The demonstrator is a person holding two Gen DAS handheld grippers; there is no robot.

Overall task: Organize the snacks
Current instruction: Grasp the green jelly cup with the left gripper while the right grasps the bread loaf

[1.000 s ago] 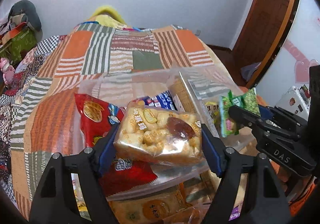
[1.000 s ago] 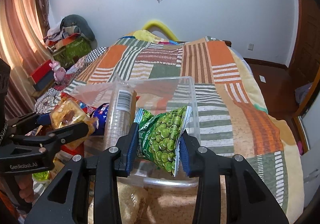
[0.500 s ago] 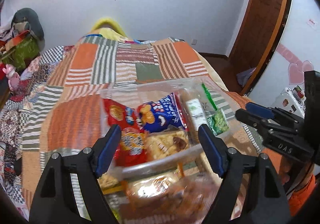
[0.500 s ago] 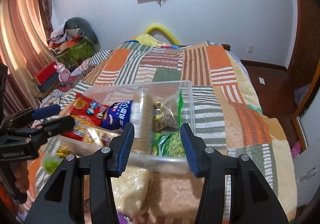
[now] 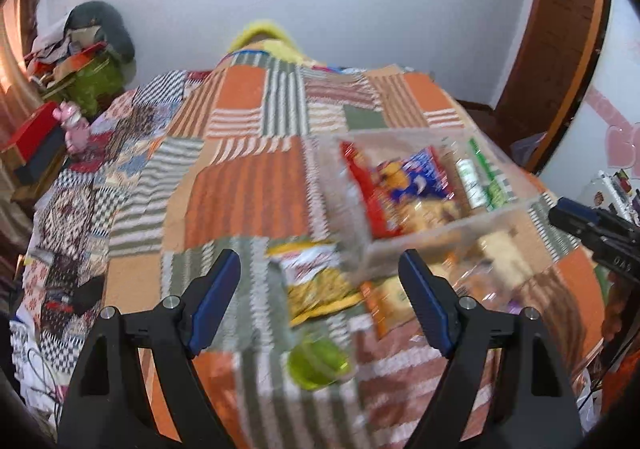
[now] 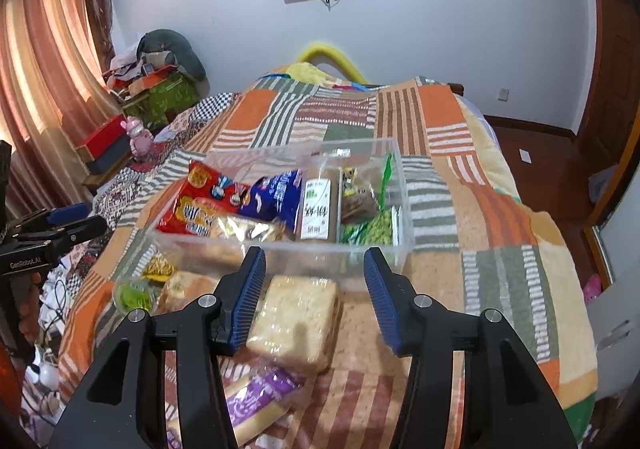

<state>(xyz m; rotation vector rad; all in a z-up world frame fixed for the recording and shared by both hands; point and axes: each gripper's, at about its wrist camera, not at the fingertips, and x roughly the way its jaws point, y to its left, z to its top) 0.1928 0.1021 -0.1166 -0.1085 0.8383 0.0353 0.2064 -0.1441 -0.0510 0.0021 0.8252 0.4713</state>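
A clear plastic bin [image 6: 280, 255] [image 5: 352, 249] sits on the patchwork bed and holds a red bag [image 6: 192, 205], a blue bag [image 6: 276, 195], a biscuit sleeve [image 6: 316, 209], a green pea bag [image 6: 370, 227] and a rice-cracker pack [image 6: 248, 229]. My left gripper [image 5: 320, 297] is open and empty, above a yellow bag [image 5: 320, 289] and a green jelly cup [image 5: 318, 365]. My right gripper [image 6: 314, 297] is open and empty, above a pale cracker pack [image 6: 296, 321]. A purple packet [image 6: 256, 397] lies nearer.
The bed's quilt [image 6: 480, 249] drops off at the right to a wooden floor [image 6: 552, 169]. Boxes and a pink toy [image 6: 140, 137] stand at the left. More loose snacks [image 6: 176, 289] lie in front of the bin.
Both grippers let go of their snacks into the bin, the left the cracker pack, the right the pea bag, and drew back. The left view has swung left and is blurred.
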